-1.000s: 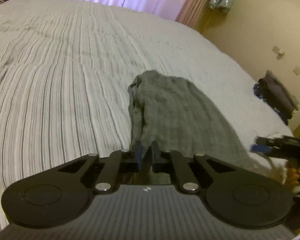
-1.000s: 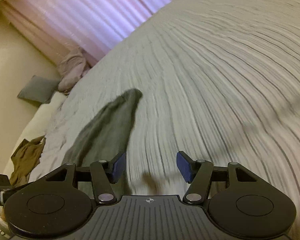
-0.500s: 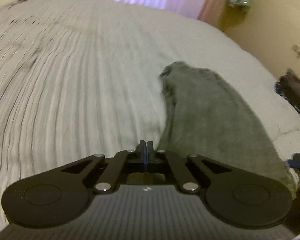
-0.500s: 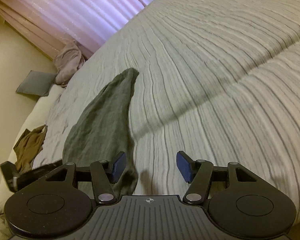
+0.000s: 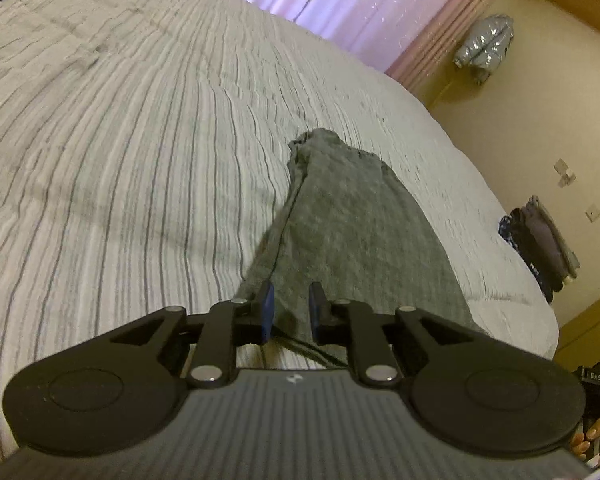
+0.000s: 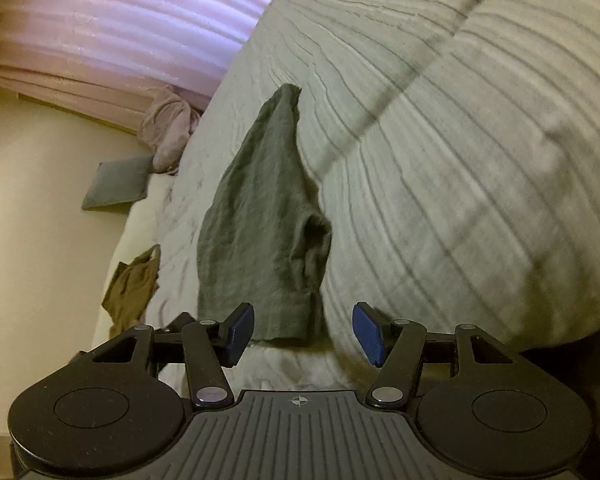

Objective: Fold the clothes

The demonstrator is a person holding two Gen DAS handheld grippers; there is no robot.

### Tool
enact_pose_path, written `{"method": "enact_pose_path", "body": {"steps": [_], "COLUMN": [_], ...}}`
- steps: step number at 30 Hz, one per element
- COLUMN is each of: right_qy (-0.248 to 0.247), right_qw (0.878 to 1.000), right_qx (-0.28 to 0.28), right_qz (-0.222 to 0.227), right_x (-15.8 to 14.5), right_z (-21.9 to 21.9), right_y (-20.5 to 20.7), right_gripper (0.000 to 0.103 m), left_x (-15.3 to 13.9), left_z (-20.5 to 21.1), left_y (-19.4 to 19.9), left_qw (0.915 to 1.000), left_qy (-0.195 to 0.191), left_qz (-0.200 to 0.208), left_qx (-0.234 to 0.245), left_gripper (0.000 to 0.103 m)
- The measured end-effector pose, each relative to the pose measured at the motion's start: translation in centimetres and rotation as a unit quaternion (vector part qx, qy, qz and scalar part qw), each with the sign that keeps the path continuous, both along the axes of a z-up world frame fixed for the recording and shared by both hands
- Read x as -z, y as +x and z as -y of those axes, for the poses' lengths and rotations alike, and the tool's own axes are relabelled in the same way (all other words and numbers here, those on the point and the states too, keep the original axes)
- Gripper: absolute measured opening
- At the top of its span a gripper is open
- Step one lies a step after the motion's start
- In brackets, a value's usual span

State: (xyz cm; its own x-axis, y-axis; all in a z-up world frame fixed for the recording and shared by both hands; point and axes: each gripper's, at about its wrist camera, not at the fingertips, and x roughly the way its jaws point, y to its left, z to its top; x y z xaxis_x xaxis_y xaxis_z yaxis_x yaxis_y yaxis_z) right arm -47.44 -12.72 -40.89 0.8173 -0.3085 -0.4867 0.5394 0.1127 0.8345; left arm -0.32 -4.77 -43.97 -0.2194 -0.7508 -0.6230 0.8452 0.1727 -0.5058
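Grey garment [image 5: 352, 232] lies on the striped bedspread [image 5: 120, 168], folded lengthwise into a long narrow strip, running straight ahead of both cameras. Near hem sits just in front of the left hand-held gripper [image 5: 290, 310]; far end is bunched and rumpled. In the right wrist view the same garment [image 6: 260, 216] tapers away from the right hand-held gripper [image 6: 303, 334], with a raised fold on its right edge, near hem flat just beyond the fingertips.

Left hand-held gripper: released, jaws slightly apart, a narrow gap, nothing pinched; cloth shows between and beyond the fingers. A dark thread or hem edge lies under it. Right hand-held gripper: released, jaws wide, empty, near hem corner straight ahead, not touching.

Step in hand, as a judgement: take both near hem corners for the next cross fold. To do it well, each gripper should bite all layers at its corner, not only the top one; lift level, carry the hem toward the far end, lay down with edges lined up. The raised fold on the right edge likely needs smoothing first, or it folds in crooked. Cloth looks soft and limp, so it will sag if lifted by one corner.

Outward: pink curtains [image 5: 340, 4] beyond the bed, a folded pile [image 5: 540, 248] at right of the left gripper, an olive garment [image 6: 134, 284] and a grey cushion [image 6: 118, 182] left of the right gripper.

Writing: a small label at the far lower right edge of the left view, too small to read. No brands legible.
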Motion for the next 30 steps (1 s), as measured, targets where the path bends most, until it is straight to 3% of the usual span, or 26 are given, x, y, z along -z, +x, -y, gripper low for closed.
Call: {"method": "enact_pose_path", "body": {"steps": [3,4,5,7,9,11,18,20,21,22,23,24,28,30], "right_qy": [0.002,0.003,0.004,0.007,-0.001,-0.005,0.0,0.002,0.0,-0.002,-0.005,-0.008,-0.015,-0.017], "right_qw": [1.0,1.0,1.0,1.0,1.0,1.0,1.0,1.0,1.0,0.999,0.999,0.999,0.999,0.999], "right_qx": [0.001,0.002,0.003,0.006,0.011,0.012,0.016,0.023,0.024,0.026,0.028,0.031,0.036,0.034], "right_qz": [0.006,0.011,0.013,0.015,0.011,0.013,-0.003,-0.012,-0.016,-0.019,-0.02,-0.019,-0.01,-0.003], "right_x": [0.4,0.6,0.7,1.0,1.0,1.1,0.8,0.7,0.6,0.4,0.3,0.2,0.1,0.2], "right_z": [-0.2,-0.2,-0.2,0.0,-0.1,-0.2,-0.7,-0.8,-0.8,-0.9,-0.9,-1.0,-1.0,-0.9], "right_y": [0.6,0.7,1.0,1.5,1.9,2.0,1.6,1.4,1.3,1.3,1.2,1.1,1.3,1.5], "right_gripper": [0.057,0.046,0.041,0.038,0.018,0.007,0.007,0.011,0.016,0.027,0.044,0.047,0.046,0.031], "left_x": [0.7,0.8,0.8,0.7,0.5,0.4,0.0,0.0,-0.1,-0.1,-0.1,-0.1,0.4,0.8], "left_z": [0.7,0.8,0.8,0.8,0.7,0.6,-0.4,-0.9,-1.1,-1.3,-1.4,-1.3,-0.4,0.2], "left_y": [-0.2,-0.2,0.0,0.2,0.5,0.8,1.2,1.1,1.2,1.2,1.2,1.2,1.0,0.7], "left_qw": [0.9999,0.9999,0.9999,1.0,1.0,0.9999,0.9998,0.9999,0.9999,0.9998,0.9998,0.9998,0.9996,0.9991], "left_qy": [0.012,0.013,0.011,0.007,0.003,-0.001,-0.002,0.0,0.0,0.0,0.0,0.0,0.004,0.013], "left_qz": [0.007,0.009,0.008,0.003,-0.002,-0.006,-0.014,-0.007,-0.004,-0.001,0.0,0.0,0.003,0.005], "left_qx": [0.003,0.004,0.004,0.006,0.007,0.008,0.01,0.012,0.015,0.017,0.019,0.02,0.029,0.041], "left_gripper": [0.008,0.0,0.0,0.0,0.0,0.0,0.0,0.004,0.004,0.004,0.004,0.004,0.004,0.004]}}
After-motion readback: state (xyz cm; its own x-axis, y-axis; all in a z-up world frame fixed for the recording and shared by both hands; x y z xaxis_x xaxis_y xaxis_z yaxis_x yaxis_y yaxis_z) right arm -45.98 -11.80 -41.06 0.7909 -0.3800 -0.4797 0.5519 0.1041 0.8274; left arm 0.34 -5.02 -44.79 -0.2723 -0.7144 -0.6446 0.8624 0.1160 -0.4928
